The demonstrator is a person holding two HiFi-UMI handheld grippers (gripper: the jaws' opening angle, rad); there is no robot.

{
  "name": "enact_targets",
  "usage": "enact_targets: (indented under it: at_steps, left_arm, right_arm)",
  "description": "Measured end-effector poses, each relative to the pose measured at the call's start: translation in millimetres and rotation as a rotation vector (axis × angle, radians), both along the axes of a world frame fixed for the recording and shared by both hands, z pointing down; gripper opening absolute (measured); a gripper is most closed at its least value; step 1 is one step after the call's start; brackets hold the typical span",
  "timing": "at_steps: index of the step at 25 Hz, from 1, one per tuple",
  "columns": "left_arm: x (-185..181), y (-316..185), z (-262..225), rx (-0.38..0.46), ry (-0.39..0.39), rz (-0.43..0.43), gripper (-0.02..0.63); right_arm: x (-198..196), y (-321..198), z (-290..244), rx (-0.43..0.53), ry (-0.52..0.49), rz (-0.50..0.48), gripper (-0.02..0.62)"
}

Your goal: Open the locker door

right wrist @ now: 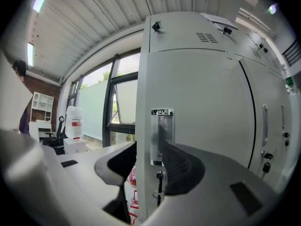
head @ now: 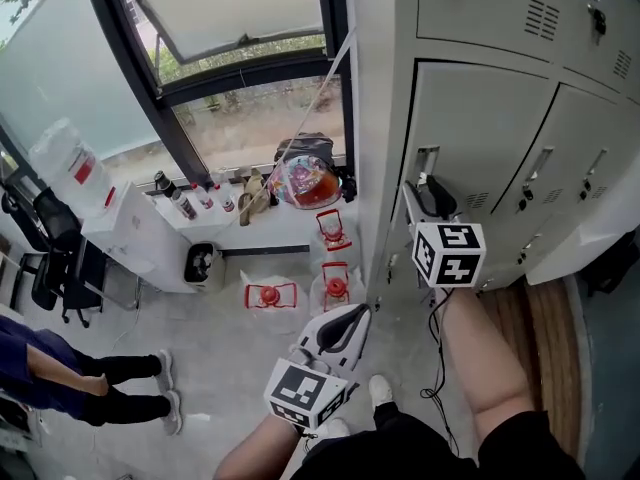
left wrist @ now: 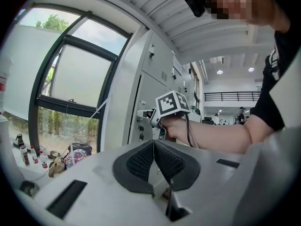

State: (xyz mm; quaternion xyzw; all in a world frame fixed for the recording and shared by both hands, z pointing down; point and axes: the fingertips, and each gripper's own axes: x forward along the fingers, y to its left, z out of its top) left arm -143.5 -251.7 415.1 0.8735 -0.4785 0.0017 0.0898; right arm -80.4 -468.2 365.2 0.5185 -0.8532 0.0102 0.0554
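Note:
The grey locker door (head: 480,133) has a recessed metal handle (right wrist: 162,134) near its left edge, with a keyed lock (right wrist: 160,175) just below it. My right gripper (right wrist: 148,166) is open at that handle. Its dark right pad (right wrist: 181,166) lies in front of the handle's lower part, and its left jaw stands out past the locker's left side. Nothing is clamped between the jaws. In the head view this gripper (head: 428,196) sits against the door's left edge at handle height. My left gripper (left wrist: 154,145) is shut and empty, held low over the floor (head: 352,318). I cannot tell whether the door is ajar.
More locker doors (head: 575,158) continue to the right. A window sill with a colourful bag (head: 305,178) and bottles runs on the left. Red objects (head: 270,294) and a bin (head: 200,263) sit on the floor. A person's legs (head: 110,388) are at far left.

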Motion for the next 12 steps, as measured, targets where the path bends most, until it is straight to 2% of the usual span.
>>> enact_targets:
  at_steps: [4, 12]
  left_arm:
    - [-5.7, -5.5, 4.0, -0.009, 0.009, -0.015, 0.017]
    - [-13.7, -11.7, 6.1, -0.007, 0.011, -0.027, 0.017]
  right_arm:
    - [-10.3, -8.8, 1.6, -0.003, 0.008, 0.008, 0.234]
    - [-14.7, -24.7, 1.4, 0.015, 0.053, 0.095, 0.244]
